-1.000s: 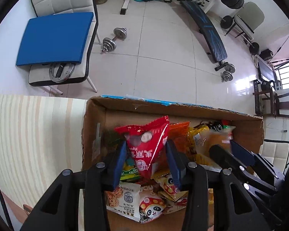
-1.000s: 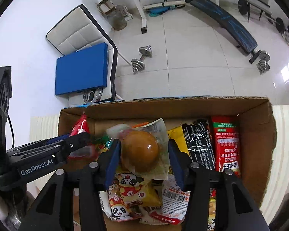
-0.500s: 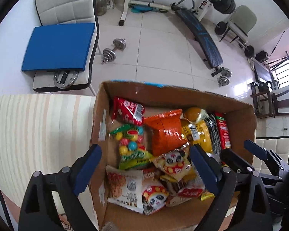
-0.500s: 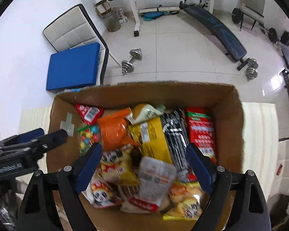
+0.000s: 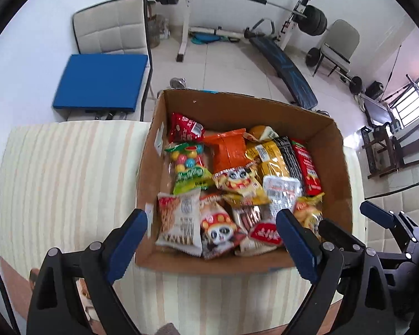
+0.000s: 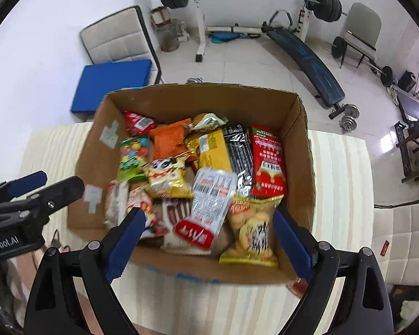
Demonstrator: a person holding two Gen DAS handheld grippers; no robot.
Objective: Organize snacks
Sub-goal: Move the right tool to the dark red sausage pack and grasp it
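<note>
An open cardboard box (image 5: pixel 336 173) (image 6: pixel 300 128) full of snack packets stands on a striped cream cloth. The red packet (image 5: pixel 185 127) (image 6: pixel 138 122) lies in its far left corner. The wrapped brown bun (image 5: pixel 261 132) (image 6: pixel 206 120) lies at the far middle, by an orange bag (image 5: pixel 229 152) (image 6: pixel 170 142). My left gripper (image 5: pixel 212 223) is open and empty, above the box's near edge. My right gripper (image 6: pixel 209 222) is open and empty, above the near edge too. Each gripper shows at the side of the other's view.
The striped cloth (image 5: pixel 67 173) covers the table around the box. Beyond the table edge stand a white chair with a blue pad (image 5: pixel 100 81), a weight bench (image 5: pixel 282 67), a barbell rack (image 6: pixel 198 16) and dumbbells (image 6: pixel 349 117) on the tiled floor.
Both grippers opened and let go: the left dropped the red packet, the right the wrapped bun, both into the box. Both grippers then pulled up and back from the box.
</note>
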